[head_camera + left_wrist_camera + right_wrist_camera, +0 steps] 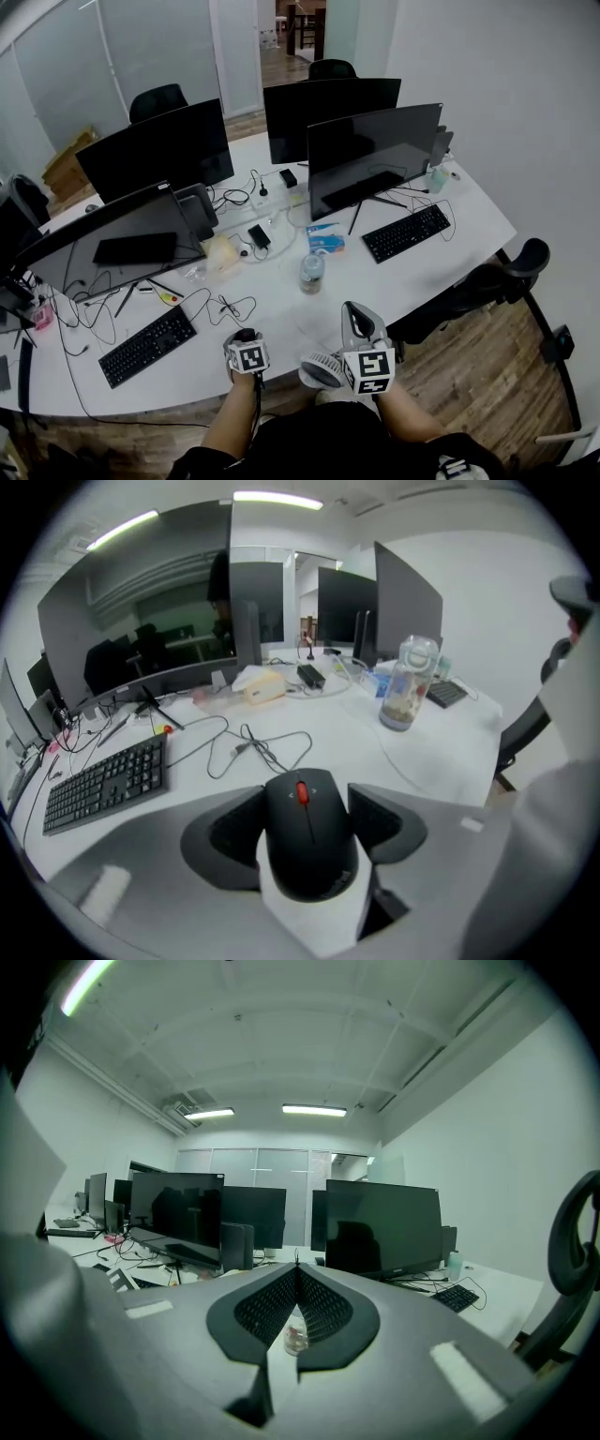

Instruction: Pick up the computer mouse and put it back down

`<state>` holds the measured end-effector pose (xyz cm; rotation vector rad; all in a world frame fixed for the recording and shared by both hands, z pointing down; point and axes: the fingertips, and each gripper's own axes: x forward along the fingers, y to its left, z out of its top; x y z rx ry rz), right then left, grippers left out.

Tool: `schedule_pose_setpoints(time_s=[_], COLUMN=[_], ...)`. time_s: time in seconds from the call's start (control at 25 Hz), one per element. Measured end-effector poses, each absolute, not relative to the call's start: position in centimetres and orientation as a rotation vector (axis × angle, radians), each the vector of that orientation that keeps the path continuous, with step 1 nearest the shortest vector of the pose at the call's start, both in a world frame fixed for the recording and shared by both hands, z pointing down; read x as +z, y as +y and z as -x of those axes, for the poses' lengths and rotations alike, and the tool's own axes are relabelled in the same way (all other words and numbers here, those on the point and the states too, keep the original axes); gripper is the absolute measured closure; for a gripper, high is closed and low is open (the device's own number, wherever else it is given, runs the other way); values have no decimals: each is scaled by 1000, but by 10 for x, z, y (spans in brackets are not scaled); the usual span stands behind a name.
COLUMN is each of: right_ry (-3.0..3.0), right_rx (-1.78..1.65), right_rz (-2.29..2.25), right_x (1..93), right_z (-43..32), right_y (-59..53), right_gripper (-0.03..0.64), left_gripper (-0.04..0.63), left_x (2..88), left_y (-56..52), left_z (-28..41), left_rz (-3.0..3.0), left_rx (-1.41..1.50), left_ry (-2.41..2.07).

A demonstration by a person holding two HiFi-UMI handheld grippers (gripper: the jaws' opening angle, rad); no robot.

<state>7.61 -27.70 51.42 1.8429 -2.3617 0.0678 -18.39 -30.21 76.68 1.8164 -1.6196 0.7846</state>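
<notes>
Matt plastic mouse [309, 841], smooth white desk [441, 761]

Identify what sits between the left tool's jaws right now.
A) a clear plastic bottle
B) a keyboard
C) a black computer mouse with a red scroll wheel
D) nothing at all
C: the left gripper view shows the mouse, black with a red wheel, between the jaws of the left tool, whose pads sit against its sides.
</notes>
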Motion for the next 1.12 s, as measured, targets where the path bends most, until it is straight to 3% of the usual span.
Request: schedule_pose_setpoints(time_s=[0.76,1.12], right_ry=[-2498,-2507], right_rx=[106,96], right_rz=[-1780,-1775], right_x=[513,510], right_z=[-30,-28], right_y=[-288,-290], right_gripper=[618,618], left_gripper=[267,265], left_x=[523,513], left_y=[-271,-269], left_z=[231,228], left_rz=[-2123,-2145], left_rx=[322,270], left_ry=[-1989,-1991])
